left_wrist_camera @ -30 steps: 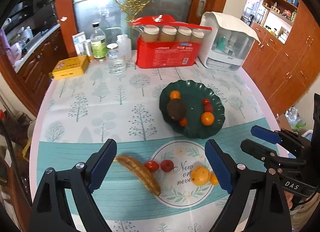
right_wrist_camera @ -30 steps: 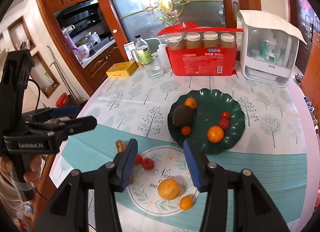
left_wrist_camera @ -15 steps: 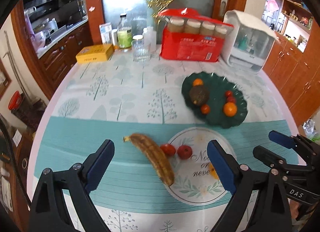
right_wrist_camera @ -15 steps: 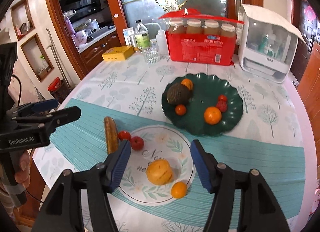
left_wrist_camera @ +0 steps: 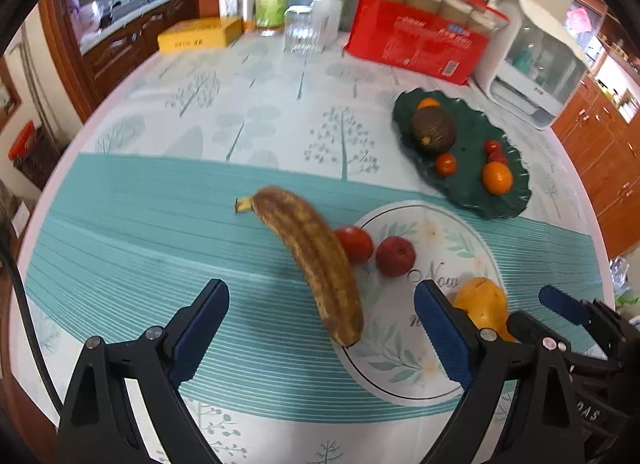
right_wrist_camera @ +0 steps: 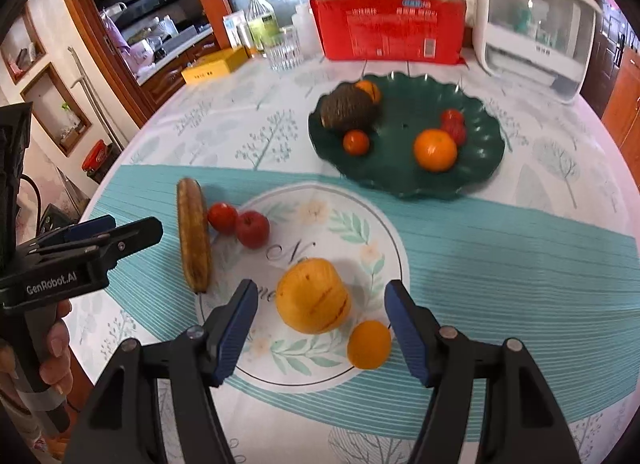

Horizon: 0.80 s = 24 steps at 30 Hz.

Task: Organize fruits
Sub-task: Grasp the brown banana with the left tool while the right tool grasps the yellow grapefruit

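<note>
1. While both grippers hang over its near edge, the round table (left_wrist_camera: 168, 200) in its tree-print cloth takes up nearly the whole room before me.
2. At the far side stand a white lidded appliance (right_wrist_camera: 532, 20) and, to its left, a red pack of jars (right_wrist_camera: 390, 20).
3. Nearer, a dark green scalloped plate (right_wrist_camera: 476, 168) holds a rough brown fruit (right_wrist_camera: 348, 112), an orange (right_wrist_camera: 435, 149) and a few small red and orange fruits.
4. A browned banana (left_wrist_camera: 312, 256) lies on the teal band of the cloth, its tip over the rim of the printed white circle (right_wrist_camera: 384, 240).
5. Left gripper (left_wrist_camera: 320, 328): fingers spread wide with nothing in them, poised above the banana's near end without touching it.
6. Right gripper (right_wrist_camera: 320, 328): jaws opening, a yellow striped fruit (right_wrist_camera: 313, 296) between them, the pads clear of it.
7. Just beside the banana sit a tomato (left_wrist_camera: 354, 243) and a small red apple (left_wrist_camera: 395, 255), close together.
8. A small orange fruit (right_wrist_camera: 369, 344) rests against the yellow one, by the right gripper's right-hand finger.
9. A person's hand (right_wrist_camera: 52, 356) grips the left gripper's handle.
</note>
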Each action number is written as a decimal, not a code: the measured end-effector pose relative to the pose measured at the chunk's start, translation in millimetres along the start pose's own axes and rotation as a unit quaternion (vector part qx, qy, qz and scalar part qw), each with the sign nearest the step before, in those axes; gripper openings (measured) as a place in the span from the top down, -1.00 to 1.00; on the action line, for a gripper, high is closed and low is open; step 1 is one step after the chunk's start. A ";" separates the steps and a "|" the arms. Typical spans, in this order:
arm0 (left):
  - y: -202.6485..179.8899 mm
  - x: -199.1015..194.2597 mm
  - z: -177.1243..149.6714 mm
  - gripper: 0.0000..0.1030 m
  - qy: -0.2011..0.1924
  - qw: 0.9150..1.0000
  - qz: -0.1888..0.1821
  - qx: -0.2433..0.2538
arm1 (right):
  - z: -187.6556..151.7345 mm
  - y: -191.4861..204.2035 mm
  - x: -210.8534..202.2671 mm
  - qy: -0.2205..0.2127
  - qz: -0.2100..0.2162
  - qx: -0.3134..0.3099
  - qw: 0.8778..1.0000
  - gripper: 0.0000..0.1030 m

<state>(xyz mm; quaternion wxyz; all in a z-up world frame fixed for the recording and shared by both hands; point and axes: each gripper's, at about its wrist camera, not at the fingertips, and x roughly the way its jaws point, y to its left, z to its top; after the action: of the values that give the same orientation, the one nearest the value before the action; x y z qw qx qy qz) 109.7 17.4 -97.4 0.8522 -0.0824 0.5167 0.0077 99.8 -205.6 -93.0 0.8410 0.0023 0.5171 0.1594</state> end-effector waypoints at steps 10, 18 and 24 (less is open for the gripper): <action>11.8 42.5 1.1 -0.81 0.028 0.998 0.004 -0.049 | -5.5 7.6 30.7 0.022 -0.014 -0.026 0.999 -0.28; 11.5 62.4 4.7 -0.78 0.041 0.998 0.009 -0.055 | -3.8 10.2 44.0 0.025 -0.026 -0.043 0.998 -0.28; 7.6 74.1 7.5 -0.45 0.053 0.997 0.008 -0.049 | -4.3 12.2 50.0 0.027 -0.032 -0.050 0.998 -0.28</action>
<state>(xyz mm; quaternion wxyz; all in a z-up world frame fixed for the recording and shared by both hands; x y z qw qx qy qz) 150.1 20.7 -160.4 0.8184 -0.1203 0.5608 0.0350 113.5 -181.2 -136.4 0.8303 -0.0605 0.5310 0.1580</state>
